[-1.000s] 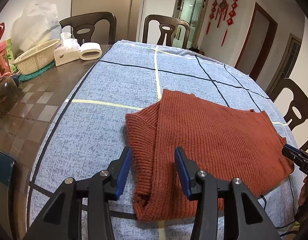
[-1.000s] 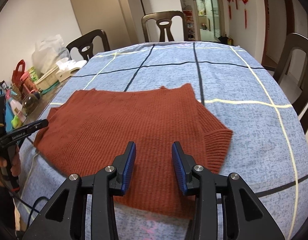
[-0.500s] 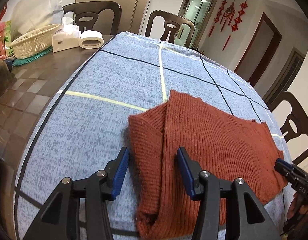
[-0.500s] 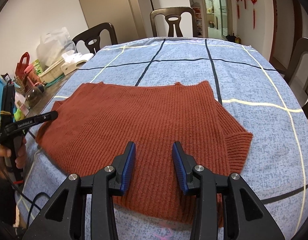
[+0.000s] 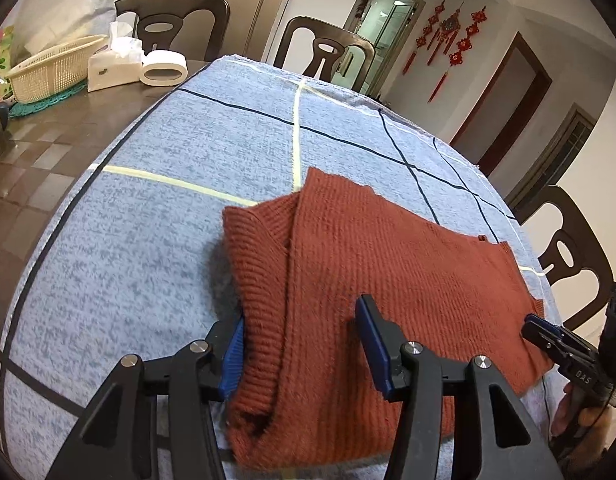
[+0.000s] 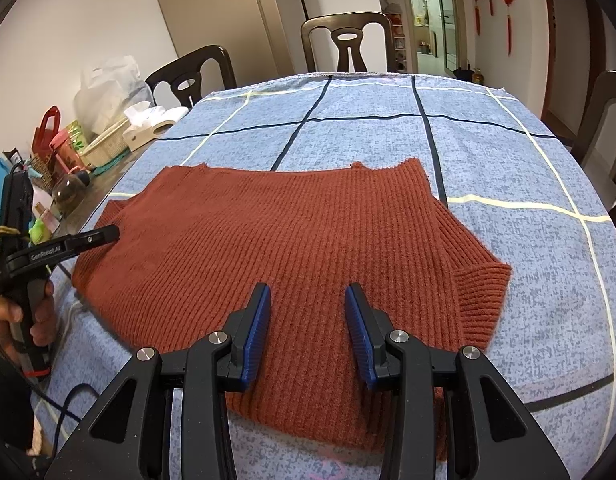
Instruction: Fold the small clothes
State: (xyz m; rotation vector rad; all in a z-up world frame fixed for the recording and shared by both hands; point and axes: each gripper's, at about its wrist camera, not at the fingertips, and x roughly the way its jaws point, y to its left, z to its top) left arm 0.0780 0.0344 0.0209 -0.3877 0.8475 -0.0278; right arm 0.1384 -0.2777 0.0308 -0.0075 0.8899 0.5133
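A rust-red ribbed knit sweater lies flat on the blue checked tablecloth; it also shows in the right wrist view. Its left sleeve is folded over the body. My left gripper is open, its jaws on either side of that folded sleeve edge at the near hem. My right gripper is open and empty just above the near hem, with the right sleeve spread to its right.
A cream basket, tissue box and tape roll sit on the bare brown table at the far left. Dark wooden chairs ring the table. Bottles and a red bag stand at the left edge.
My left gripper has moved forward and right, so its jaws now straddle the folded sleeve edge. My right gripper has come slightly closer to the sweater. Both stayed open.
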